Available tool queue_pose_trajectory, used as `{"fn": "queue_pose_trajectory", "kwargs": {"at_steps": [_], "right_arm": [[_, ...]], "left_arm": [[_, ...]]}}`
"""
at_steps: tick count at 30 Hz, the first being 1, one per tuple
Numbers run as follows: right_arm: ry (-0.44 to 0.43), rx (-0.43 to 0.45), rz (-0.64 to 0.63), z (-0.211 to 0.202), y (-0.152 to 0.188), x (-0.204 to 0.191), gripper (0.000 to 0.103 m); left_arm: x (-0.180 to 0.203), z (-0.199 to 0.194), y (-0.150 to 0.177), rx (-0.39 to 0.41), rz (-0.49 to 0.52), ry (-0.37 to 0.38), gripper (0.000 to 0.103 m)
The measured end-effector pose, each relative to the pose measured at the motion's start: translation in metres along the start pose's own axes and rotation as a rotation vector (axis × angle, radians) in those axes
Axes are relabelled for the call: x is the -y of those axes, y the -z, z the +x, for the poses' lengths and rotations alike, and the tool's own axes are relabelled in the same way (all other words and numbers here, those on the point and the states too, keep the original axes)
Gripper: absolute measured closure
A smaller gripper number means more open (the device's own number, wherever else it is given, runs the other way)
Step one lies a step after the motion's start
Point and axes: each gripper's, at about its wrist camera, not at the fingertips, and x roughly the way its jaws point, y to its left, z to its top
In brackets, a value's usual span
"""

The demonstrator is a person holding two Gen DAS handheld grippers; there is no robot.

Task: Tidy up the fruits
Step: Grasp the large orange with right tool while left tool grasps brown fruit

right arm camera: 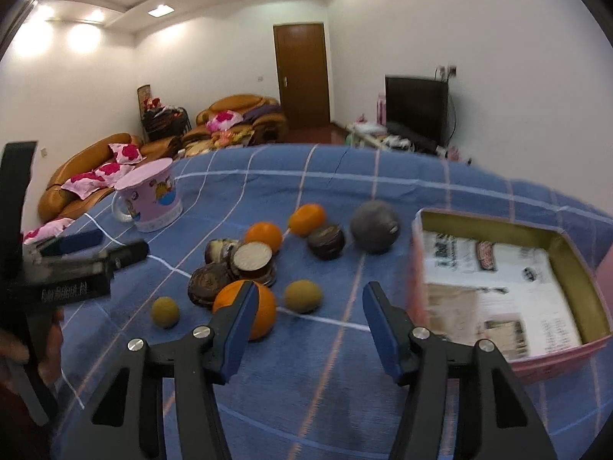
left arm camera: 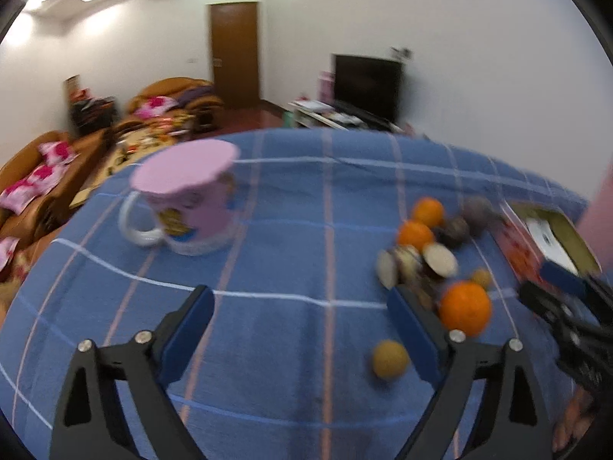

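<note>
So the fruit is all piled on a bench (right arm camera: 306,383) covered in a blue plaid cloth. Nearest the right hand-held gripper (right arm camera: 310,306) sits a big orange (right arm camera: 264,312), partly behind its left finger but not between the pads. Jaws there are partway apart with nothing in them, just cloth. Two small yellow-green round fruits (right arm camera: 302,296) flank that orange, and behind it is a clump of dark brown fruits, one cut open showing a pale face (right arm camera: 251,256). Two more oranges (right arm camera: 306,218) and a grey round fruit (right arm camera: 374,227) sit further back. The pink box (right arm camera: 555,360) is just right of the pile, lined with printed paper, no fruit in it.

The left hand-held gripper (left arm camera: 302,306) stands spread wide over bare cloth, empty, with the pile just beside its right finger. A pink mug (left arm camera: 191,207) with a white handle stands well apart to the left.
</note>
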Motion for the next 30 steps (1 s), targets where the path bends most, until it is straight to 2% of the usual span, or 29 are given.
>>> {"fn": "queue_pose_trajectory", "kwargs": {"at_steps": [1,3,8,11,14,18,22,25,30], "right_arm": [[-0.001,-0.023,0.003,0.005,0.0,-0.001,0.045],[-0.034,-0.037,0.011,0.01,0.001,-0.003,0.056],[-0.106,-0.038,-0.03,0.009,0.002,-0.016,0.055],[-0.17,-0.08,-0.034,0.02,-0.001,-0.023,0.055],[-0.189,-0.132,-0.031,0.033,-0.002,-0.029,0.055],[-0.169,-0.144,-0.043,0.041,-0.004,-0.031,0.055],[-0.143,-0.169,-0.085,0.048,-0.004,-0.036,0.053],[-0.179,-0.262,-0.071,0.063,0.0,-0.034,0.052],[-0.179,-0.247,-0.073,0.06,0.001,-0.033,0.054]], "left_arm": [[0.005,0.001,0.002,-0.015,0.027,0.015,0.011],[0.016,0.002,0.007,-0.043,0.09,0.044,0.011],[0.042,-0.003,0.018,-0.069,0.221,0.109,0.013],[0.049,0.005,0.022,-0.111,0.251,0.092,0.017],[0.048,0.019,0.025,-0.163,0.248,0.067,0.029],[0.04,0.017,0.026,-0.17,0.202,0.118,0.05],[0.037,0.017,0.027,-0.17,0.188,0.136,0.071],[0.033,0.019,0.026,-0.167,0.17,0.125,0.075],[0.022,0.02,0.023,-0.152,0.118,0.101,0.075]]}}
